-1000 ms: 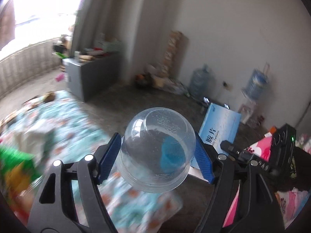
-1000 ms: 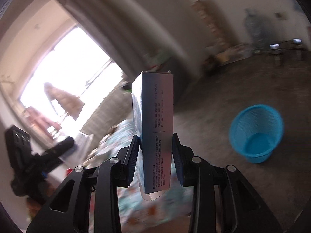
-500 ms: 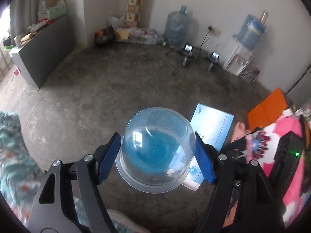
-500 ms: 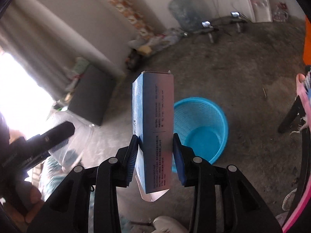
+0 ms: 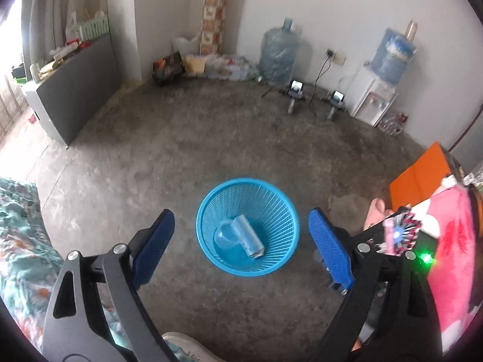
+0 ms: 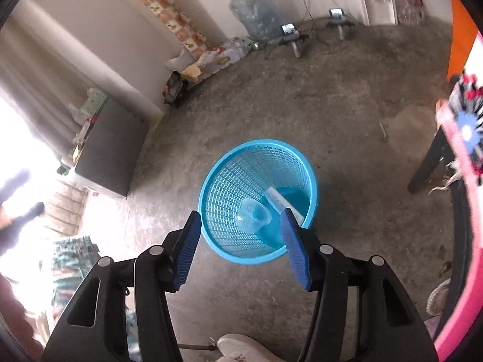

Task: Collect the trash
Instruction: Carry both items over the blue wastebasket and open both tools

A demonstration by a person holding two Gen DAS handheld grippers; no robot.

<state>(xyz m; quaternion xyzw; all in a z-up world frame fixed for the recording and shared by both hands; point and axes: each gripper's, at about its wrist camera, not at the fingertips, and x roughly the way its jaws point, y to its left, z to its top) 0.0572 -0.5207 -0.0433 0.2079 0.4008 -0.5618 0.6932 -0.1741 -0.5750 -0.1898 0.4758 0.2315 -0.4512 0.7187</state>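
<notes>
You hold both grippers above the blue basket (image 5: 247,226), pointed steeply down at it, and neither carries anything. The left gripper (image 5: 241,247) has its jaws opening wide, with only the basket and bare floor (image 5: 181,157) showing between them. The right gripper (image 6: 241,241) has its jaws opening as well, at a narrower spread, again with nothing between the pads. The trash lies in the bottom of the basket: a clear plastic cup (image 5: 225,235) on its side, and just beside it a blue-and-white box (image 5: 249,235), also lying down. In the left wrist view the box's long axis runs from upper left to lower right across the basket floor, with the cup touching or nearly touching its left flank. In the right wrist view the same cup (image 6: 255,214) sits near the centre and the box (image 6: 279,200) lies against the far right wall, partly hidden behind your right jaw. Both items sit directly below and ahead of the jaws, inside the rim. Judgement: this deposit looks complete, and the next pickup lies away from the basket. The patterned bed cover (image 5: 21,241) borders the left gripper's side, so that hand appears nearer to it. No further trash can be identified in either view.
</notes>
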